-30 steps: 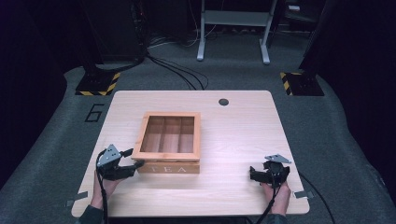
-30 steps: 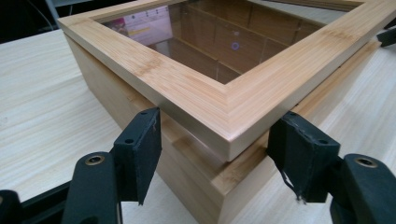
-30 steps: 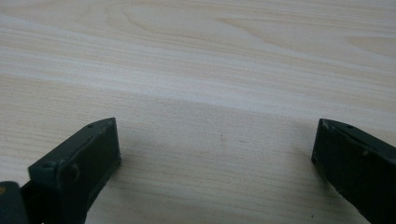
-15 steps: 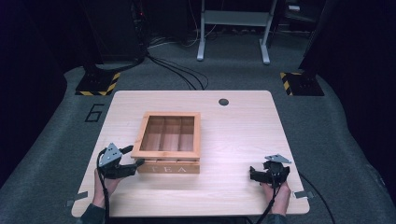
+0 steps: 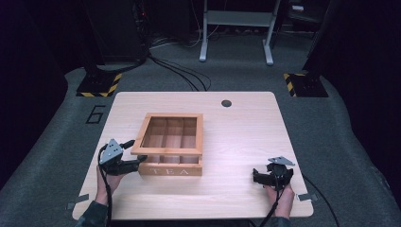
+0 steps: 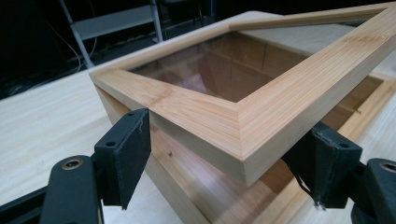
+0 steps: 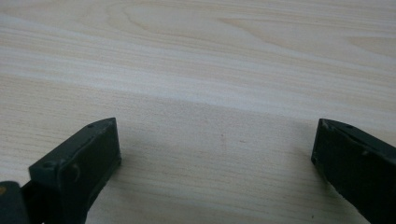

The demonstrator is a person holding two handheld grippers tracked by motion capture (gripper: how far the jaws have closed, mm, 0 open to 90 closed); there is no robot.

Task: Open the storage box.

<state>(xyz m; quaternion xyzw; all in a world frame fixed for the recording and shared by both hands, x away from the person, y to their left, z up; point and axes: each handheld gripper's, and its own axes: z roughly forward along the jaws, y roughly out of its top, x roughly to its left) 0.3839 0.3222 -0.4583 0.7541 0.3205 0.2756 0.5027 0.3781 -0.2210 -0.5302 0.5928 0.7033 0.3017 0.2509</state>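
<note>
tea box (image 5: 171, 149) lid (image 6: 261, 105) sits lifted at its near corner, between your left gripper's (image 6: 233, 158) wide-open jaws, unclamped; right gripper (image 7: 217, 154) is open, empty. next, raise the lid further.

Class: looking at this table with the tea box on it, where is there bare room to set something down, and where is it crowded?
Bare table runs from the tea box to the right edge, down to the right gripper. A strip lies free behind the box, up to the round hole. The front-left is crowded: the left gripper sits at the box's raised lid.
</note>
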